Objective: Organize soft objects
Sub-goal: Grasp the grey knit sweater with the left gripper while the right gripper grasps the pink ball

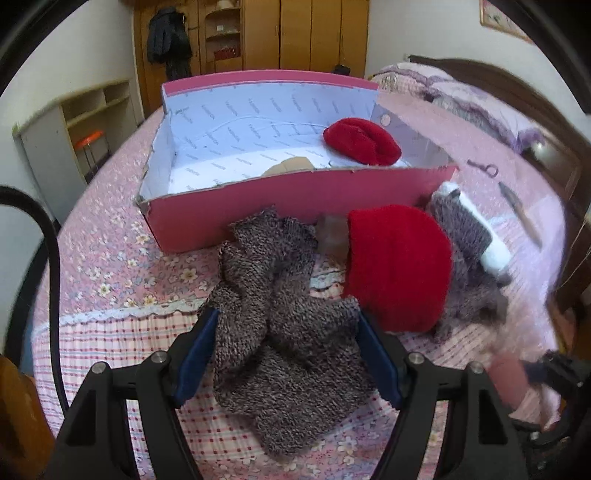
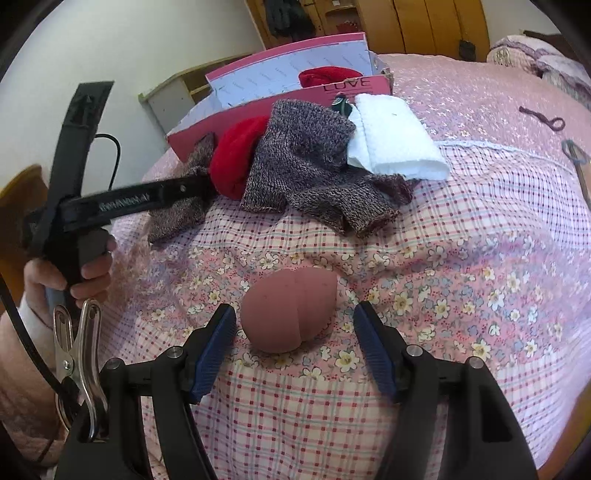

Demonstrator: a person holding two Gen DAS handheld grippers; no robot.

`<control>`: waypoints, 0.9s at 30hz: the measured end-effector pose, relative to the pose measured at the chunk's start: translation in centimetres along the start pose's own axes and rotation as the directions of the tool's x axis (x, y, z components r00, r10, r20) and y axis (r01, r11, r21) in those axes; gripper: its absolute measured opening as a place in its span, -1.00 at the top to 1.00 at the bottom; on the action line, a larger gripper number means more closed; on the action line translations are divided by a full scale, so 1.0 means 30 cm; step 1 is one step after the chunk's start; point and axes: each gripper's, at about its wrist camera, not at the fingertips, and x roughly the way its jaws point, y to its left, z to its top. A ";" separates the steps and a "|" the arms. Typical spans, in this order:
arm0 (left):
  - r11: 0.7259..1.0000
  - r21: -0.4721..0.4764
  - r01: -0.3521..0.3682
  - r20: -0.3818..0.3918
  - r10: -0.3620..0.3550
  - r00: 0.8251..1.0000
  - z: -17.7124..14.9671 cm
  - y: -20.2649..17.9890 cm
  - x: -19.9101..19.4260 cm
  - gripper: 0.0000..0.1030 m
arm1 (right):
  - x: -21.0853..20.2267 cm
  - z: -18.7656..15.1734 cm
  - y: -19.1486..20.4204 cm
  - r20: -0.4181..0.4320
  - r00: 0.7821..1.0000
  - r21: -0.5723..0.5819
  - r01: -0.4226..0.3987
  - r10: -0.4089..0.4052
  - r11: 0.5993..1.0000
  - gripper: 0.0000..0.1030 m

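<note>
A grey-brown knitted piece (image 1: 280, 325) lies crumpled on the flowered bedspread in front of the pink box (image 1: 295, 206). My left gripper (image 1: 288, 315) stands open around it, a blue pad at each side of the knit. A red knitted hat (image 1: 399, 266) lies just right of it, over a second grey knit (image 1: 461, 229) and a white towel (image 1: 495, 254). Inside the box lie another red knit (image 1: 362, 140) and a tan item (image 1: 288, 166). My right gripper (image 2: 294, 312) is open over a rounded pink-brown soft lump (image 2: 288, 310), which sits between its fingertips untouched.
A person's hand (image 2: 88, 273) holds the left gripper at the left of the right wrist view, with a metal clip (image 2: 79, 354) below it. A loop of yarn (image 2: 546, 118) and a thin stick (image 1: 521, 214) lie on the bed. Pillows (image 1: 472, 96) and a wardrobe (image 1: 295, 33) stand behind.
</note>
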 end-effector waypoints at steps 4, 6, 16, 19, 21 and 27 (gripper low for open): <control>0.998 0.034 -0.051 0.013 0.051 0.999 -0.015 -0.029 0.009 -0.47 | 0.005 -0.004 0.002 0.001 1.000 -0.011 0.017 -0.017 1.000 -0.33; 0.998 0.037 -0.041 0.012 0.041 0.999 -0.022 -0.032 0.010 -0.11 | 0.010 -0.009 0.005 0.006 1.000 -0.011 0.020 -0.020 1.000 -0.33; 0.998 -0.054 0.036 0.029 -0.034 0.999 -0.065 0.007 -0.065 0.47 | -0.036 -0.043 0.034 0.022 0.999 -0.017 0.035 -0.035 0.999 -0.33; 0.994 -0.093 0.062 0.031 -0.060 0.998 -0.077 0.024 -0.097 0.53 | -0.046 -0.051 0.040 0.035 0.999 -0.014 0.031 -0.030 0.999 -0.31; 0.990 -0.121 0.076 0.036 -0.072 0.997 -0.088 0.037 -0.121 0.55 | -0.053 -0.056 0.042 0.041 0.999 -0.010 0.031 -0.031 0.999 -0.27; 0.988 -0.123 0.096 0.054 -0.090 0.994 -0.108 0.034 -0.177 0.55 | -0.084 -0.058 0.051 0.060 0.997 -0.025 0.045 -0.043 0.999 -0.06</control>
